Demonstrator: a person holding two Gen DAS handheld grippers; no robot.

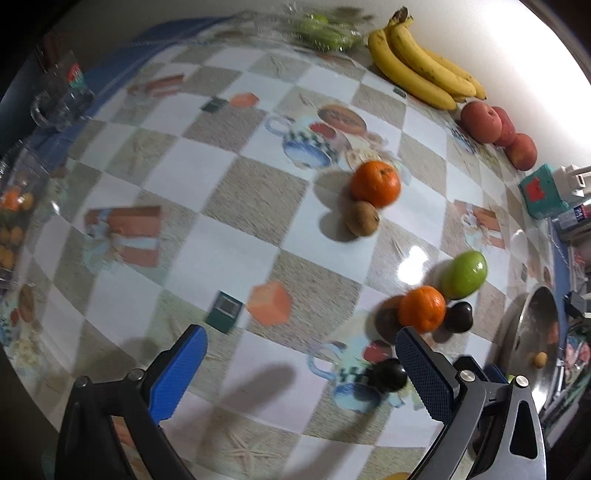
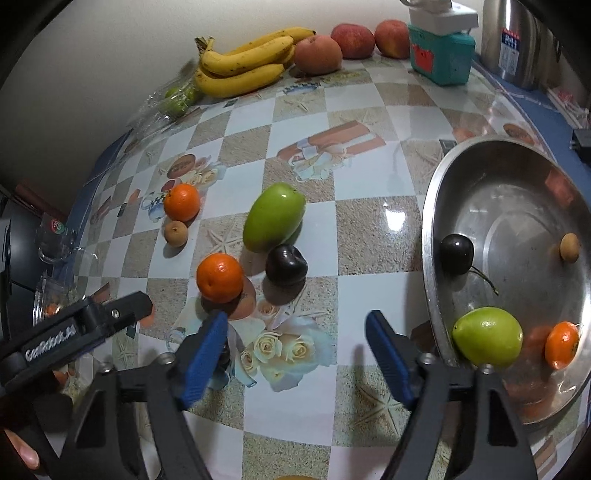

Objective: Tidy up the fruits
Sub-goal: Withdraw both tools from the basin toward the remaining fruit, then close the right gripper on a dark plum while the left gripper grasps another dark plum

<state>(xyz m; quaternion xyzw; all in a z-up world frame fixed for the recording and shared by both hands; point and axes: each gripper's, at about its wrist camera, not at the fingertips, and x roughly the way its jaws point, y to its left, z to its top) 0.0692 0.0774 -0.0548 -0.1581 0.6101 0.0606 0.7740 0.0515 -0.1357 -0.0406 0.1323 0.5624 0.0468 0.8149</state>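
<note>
Loose fruit lies on the patterned table: a near orange [image 2: 219, 277] [image 1: 422, 308], a dark plum [image 2: 286, 265] [image 1: 458, 316], a green mango [image 2: 274, 216] [image 1: 464, 274], a far orange [image 2: 181, 202] [image 1: 375, 183] and a small brown fruit [image 2: 176, 233] [image 1: 362, 218]. A steel bowl [image 2: 430, 236] [image 1: 532, 317] at the right holds a cherry [image 2: 456, 253], a green fruit [image 2: 487, 336], an orange [image 2: 561, 345] and a small brown fruit [image 2: 569, 247]. My right gripper [image 2: 297, 328] is open and empty, short of the plum. My left gripper [image 1: 301, 341] is open and empty; another dark plum [image 1: 389, 373] lies by its right finger.
Bananas [image 2: 243, 61] [image 1: 417, 66], red apples [image 2: 352, 40] [image 1: 491, 127] and bagged green fruit [image 2: 179, 98] [image 1: 325, 31] line the back wall. A teal box [image 2: 441, 55] [image 1: 541, 192] and a steel kettle [image 2: 517, 40] stand at the back right. A glass mug [image 1: 61, 99] stands at the left edge.
</note>
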